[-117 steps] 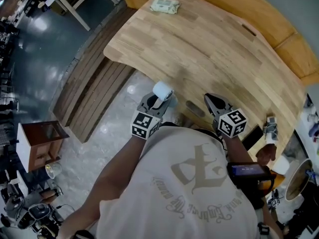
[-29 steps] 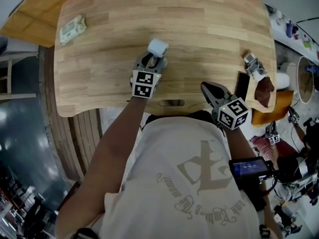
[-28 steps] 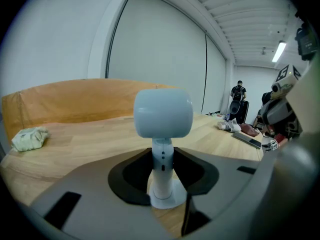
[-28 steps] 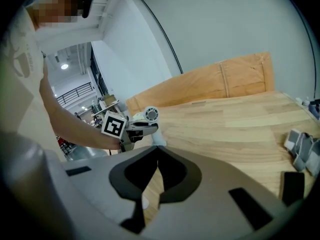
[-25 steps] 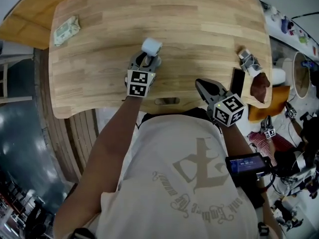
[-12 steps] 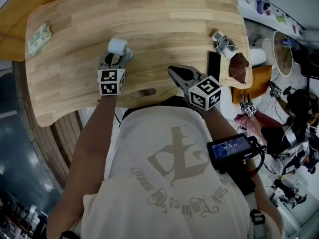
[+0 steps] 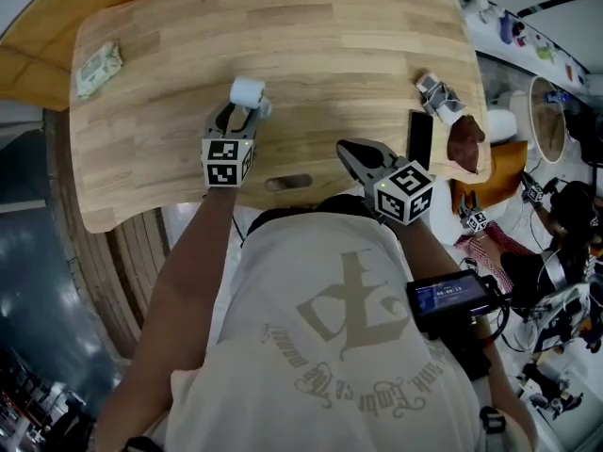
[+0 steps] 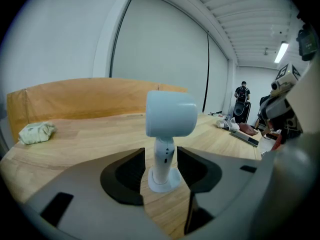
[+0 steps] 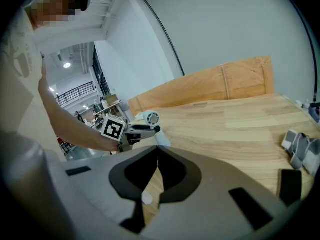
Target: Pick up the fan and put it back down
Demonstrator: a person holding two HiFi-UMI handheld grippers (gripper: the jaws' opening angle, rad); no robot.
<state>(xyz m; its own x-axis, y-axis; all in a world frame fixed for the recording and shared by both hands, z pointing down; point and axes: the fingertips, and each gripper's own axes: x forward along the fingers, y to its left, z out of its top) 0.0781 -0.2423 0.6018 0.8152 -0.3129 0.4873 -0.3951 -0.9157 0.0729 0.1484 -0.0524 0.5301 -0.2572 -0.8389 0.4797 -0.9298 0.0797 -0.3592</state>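
Release step: the left claw's (image 7: 241, 113) jaws have just been opening and now stand clear on both sides of the fan's (image 8: 170, 115) stem, gripping nothing. Draw the claw straight back without brushing the stem, or the fan may tip.

The right claw (image 7: 353, 153) is closed and empty.

The fan stands upright on the bench (image 7: 358, 55). It is white, with a drum-shaped head, a slim stem and a small round base.

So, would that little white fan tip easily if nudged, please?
Probably: the fan carries a bulky head on a thin stem over a small round base, so it looks top-heavy. Its smooth, rigid plastic seems light, perhaps slippery to grip.
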